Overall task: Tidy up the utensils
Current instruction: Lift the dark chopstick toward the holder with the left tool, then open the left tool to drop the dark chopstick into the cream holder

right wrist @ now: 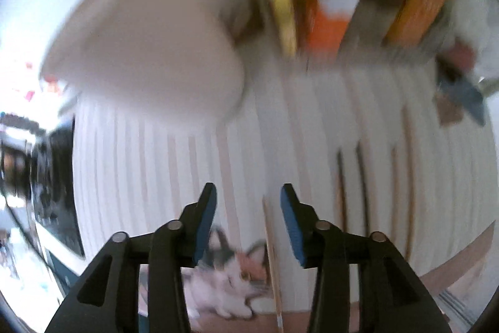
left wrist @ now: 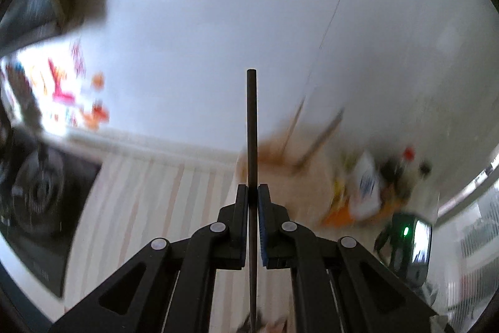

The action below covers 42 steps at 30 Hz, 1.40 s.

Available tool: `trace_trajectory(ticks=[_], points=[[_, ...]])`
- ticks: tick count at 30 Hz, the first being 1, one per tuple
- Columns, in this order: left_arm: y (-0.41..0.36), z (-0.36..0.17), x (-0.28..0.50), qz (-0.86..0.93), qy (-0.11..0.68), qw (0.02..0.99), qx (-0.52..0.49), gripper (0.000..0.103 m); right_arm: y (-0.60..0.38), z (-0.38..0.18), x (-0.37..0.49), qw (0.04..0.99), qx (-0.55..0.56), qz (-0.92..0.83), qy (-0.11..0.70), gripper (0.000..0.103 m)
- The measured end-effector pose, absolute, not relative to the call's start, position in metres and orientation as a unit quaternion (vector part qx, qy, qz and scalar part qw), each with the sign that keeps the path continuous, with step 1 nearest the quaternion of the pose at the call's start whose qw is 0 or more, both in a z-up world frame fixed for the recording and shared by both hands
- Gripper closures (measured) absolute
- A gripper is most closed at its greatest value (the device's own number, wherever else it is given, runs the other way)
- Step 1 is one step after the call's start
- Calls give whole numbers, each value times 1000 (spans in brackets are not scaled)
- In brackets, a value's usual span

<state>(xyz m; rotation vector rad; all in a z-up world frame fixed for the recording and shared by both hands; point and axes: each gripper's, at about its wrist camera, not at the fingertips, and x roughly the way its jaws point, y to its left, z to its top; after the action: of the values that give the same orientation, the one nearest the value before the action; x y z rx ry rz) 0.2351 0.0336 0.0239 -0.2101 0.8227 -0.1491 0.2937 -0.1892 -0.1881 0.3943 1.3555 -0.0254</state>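
Both my views are smeared with motion blur. My left gripper (left wrist: 253, 192) is clamped on one thin dark chopstick (left wrist: 251, 127), pointing straight ahead past the fingertips. My right gripper (right wrist: 248, 198) stands apart, empty; below it lies one pale wooden chopstick (right wrist: 272, 258), lengthwise on the striped cloth (right wrist: 156, 170), with roughly four more to its right.

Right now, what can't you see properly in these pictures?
- Left wrist view: the dark chopstick in the left hand-held gripper; its lower tip is cut off by the picture's edge.
- Left wrist view: the boxes behind are smeared by motion blur.
- Right wrist view: the big pale shape on the striped cloth is too blurred to name.
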Motion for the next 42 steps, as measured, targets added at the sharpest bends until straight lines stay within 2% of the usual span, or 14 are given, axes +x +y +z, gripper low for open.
trace_trajectory(ticks=[6, 15, 24, 33, 36, 38, 40, 41, 42], points=[[24, 55, 291, -77, 335, 933, -108, 99, -221, -139, 339, 794, 205, -62, 568, 53], [16, 34, 350, -63, 315, 941, -110, 99, -235, -88, 376, 844, 223, -78, 481, 53], [9, 13, 366, -44, 281, 957, -60, 99, -238, -93, 398, 870, 228, -112, 422, 52], [7, -13, 359, -65, 339, 938, -26, 96, -244, -128, 402, 857, 222, -122, 449, 52], [11, -7, 346, -66, 349, 934, -27, 94, -242, -127, 399, 857, 214, -116, 453, 47], [17, 1, 332, -58, 350, 935, -29, 75, -242, -127, 394, 858, 214, -112, 453, 45], [27, 4, 318, -49, 348, 935, -35, 20, -243, -125, 387, 859, 212, -110, 453, 45], [34, 4, 312, -43, 347, 936, -39, 13, -244, -123, 381, 859, 211, -109, 454, 45], [40, 5, 300, -40, 344, 937, -45, 11, -244, -121, 375, 859, 210, -108, 454, 45]])
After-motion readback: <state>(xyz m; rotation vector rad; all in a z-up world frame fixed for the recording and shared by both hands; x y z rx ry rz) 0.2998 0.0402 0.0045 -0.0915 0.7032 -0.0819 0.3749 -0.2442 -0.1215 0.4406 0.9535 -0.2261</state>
